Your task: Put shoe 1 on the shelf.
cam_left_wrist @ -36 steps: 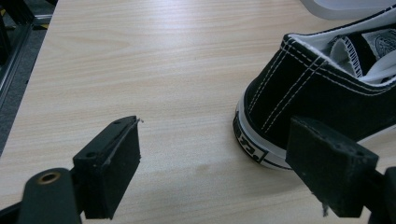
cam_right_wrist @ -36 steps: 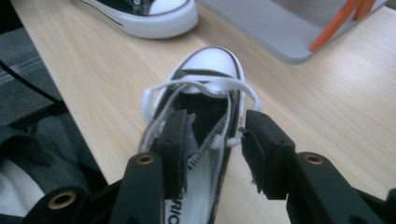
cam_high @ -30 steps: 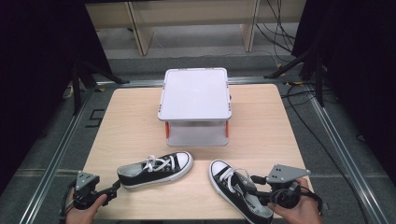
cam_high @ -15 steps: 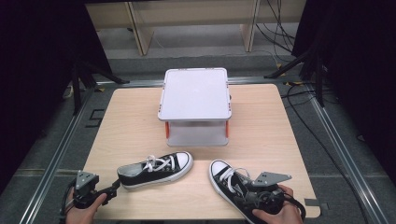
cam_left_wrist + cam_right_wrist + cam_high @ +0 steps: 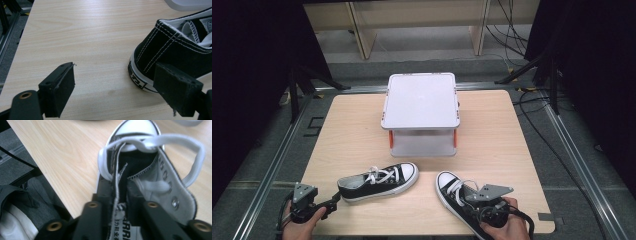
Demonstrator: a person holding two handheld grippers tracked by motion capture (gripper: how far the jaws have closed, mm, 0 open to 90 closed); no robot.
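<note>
Two black low-top sneakers with white laces lie near the table's front edge. The left sneaker (image 5: pixel 379 181) rests on its sole with the toe to the right. My left gripper (image 5: pixel 334 199) stands open just behind its heel (image 5: pixel 170 52), and one pad is beside the heel without touching it. The right sneaker (image 5: pixel 452 190) points away from me. My right gripper (image 5: pixel 118 202) has just been closing, and its jaws now pinch the shoe's tongue (image 5: pixel 116 182) between them. A loose lace loop (image 5: pixel 175 142) arches over the shoe's opening.
A white lidded box (image 5: pixel 421 107) with orange clips stands at the middle back of the wooden table (image 5: pixel 357 130). Metal rails run along both sides of the table. Cables lie on the floor at the right.
My right gripper has come down and forward onto the right sneaker and shut on its tongue. The left gripper and both shoes have stayed put.
</note>
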